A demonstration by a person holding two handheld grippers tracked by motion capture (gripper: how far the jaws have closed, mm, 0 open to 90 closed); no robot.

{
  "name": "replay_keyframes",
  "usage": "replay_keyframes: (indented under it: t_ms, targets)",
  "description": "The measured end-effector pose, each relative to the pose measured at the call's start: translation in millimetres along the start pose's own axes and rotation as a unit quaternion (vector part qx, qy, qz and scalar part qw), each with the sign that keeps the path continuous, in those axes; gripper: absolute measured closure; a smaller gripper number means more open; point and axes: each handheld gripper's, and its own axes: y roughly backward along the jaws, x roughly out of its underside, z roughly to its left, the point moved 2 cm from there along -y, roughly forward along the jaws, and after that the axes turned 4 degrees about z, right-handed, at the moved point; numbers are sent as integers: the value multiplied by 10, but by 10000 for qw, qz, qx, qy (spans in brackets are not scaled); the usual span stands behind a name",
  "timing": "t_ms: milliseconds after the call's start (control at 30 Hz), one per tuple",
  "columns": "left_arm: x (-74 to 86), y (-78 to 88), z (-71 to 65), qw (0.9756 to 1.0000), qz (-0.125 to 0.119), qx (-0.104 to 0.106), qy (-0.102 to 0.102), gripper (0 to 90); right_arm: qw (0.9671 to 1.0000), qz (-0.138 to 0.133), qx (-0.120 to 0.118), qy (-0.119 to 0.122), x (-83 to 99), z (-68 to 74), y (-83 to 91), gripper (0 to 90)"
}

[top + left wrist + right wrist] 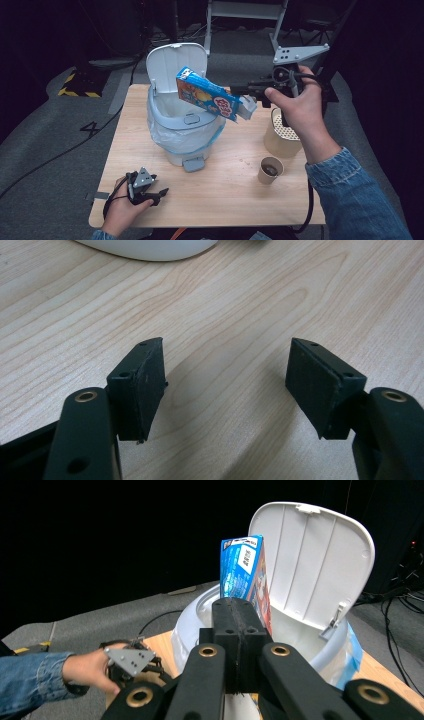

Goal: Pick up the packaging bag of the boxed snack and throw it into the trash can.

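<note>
Right gripper (243, 95) up over the table (235, 200), jaws pinched tight on one end of the box (207, 93). Seen along its own jaws: pads pressed together, no gap showing, blue box (247, 575) rising straight out beyond the tips. Clamped on the crumpled grey end flap, by the look of the high view. Box tilted there, held end low at the right, far end raised toward the open lid (176, 62). Hanging right above the bin (182, 130), over its open mouth, not inside, not touching the rim as far as can be told. White liner bag draped round the bin rim. Lid (312, 565) standing upright behind the box, hinged back.

Left gripper (145, 189) down low at the near left corner of the table, well apart from bin and box. Jaws spread wide, nothing between them but bare wood (225, 340). One black pad (142, 385) to each side, tips just above or on the tabletop, hard to tell which. White base of the bin (150, 247) at the top edge of that view, some way ahead. Also caught in the right gripper view: left hand (90, 670) with its gripper resting by the table edge.

Off to the right of the bin, a paper cup (270, 170) and a taller tan tub (282, 134), both standing, both untouched.
</note>
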Motion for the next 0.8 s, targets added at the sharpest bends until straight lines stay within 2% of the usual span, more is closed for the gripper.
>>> replay_keyframes:
  t_ms: [333,400,500,567,667,800]
  targets:
    - [0,0,0,10000,0,3,1,328,9998,203,7,-46,-137,-90,-236,872]
    - [0,0,0,10000,0,3,0,328,9995,283,130,40,-178,-98,-350,811]
    - [0,0,0,10000,-1,4,0,328,9993,317,171,91,-204,-97,-426,800]
    - [0,2,-1,10000,7,5,-2,328,9984,383,382,158,-234,-101,-548,677]
    - [0,2,-1,10000,8,6,-5,328,9974,254,642,214,-252,-111,-641,512]
    - [3,1,-4,10000,-3,18,-3,328,9975,98,671,223,-251,-79,-658,465]
